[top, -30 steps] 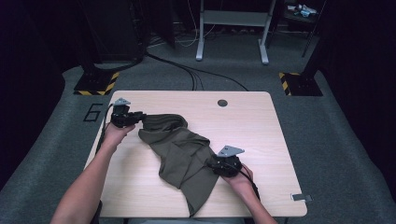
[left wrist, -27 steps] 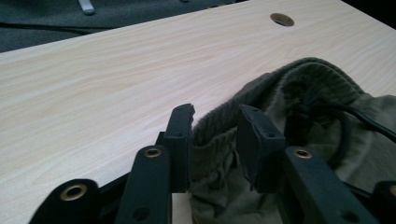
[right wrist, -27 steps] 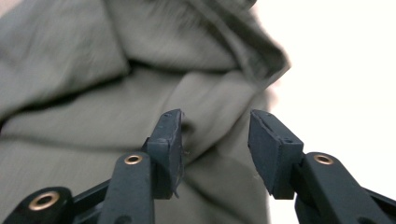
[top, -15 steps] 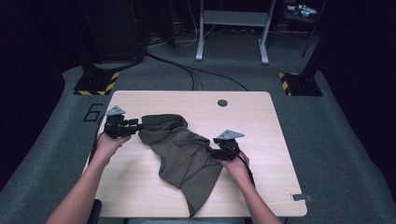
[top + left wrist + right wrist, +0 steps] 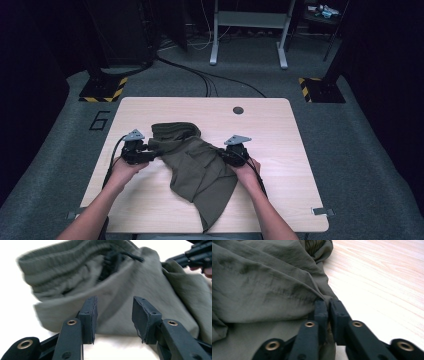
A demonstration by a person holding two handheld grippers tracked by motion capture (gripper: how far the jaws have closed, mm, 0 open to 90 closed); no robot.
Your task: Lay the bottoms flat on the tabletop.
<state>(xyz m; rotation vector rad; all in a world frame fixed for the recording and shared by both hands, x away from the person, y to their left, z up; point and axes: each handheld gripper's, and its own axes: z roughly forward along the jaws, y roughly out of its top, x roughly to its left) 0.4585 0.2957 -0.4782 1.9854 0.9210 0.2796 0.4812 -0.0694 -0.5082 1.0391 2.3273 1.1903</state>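
Left gripper (image 5: 150,154): held low in left hand (image 5: 125,167), fingers (image 5: 88,317) parted, pointing inward toward the right gripper. Right gripper (image 5: 222,154): held in right hand (image 5: 245,172), fingers (image 5: 322,312) pinched together on olive cloth (image 5: 262,282). Both forearms entering from the bottom edge, converging slightly.

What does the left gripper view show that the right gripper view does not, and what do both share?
The left gripper view alone shows the left gripper with its jaws apart, the garment's ribbed waistband with a dark drawstring, and the other gripper far off at top right. The right gripper view alone shows the right gripper pinched shut on a fold of cloth, and the wooden tabletop with its grain. Both show the olive green garment lying crumpled ahead of the black jaws.
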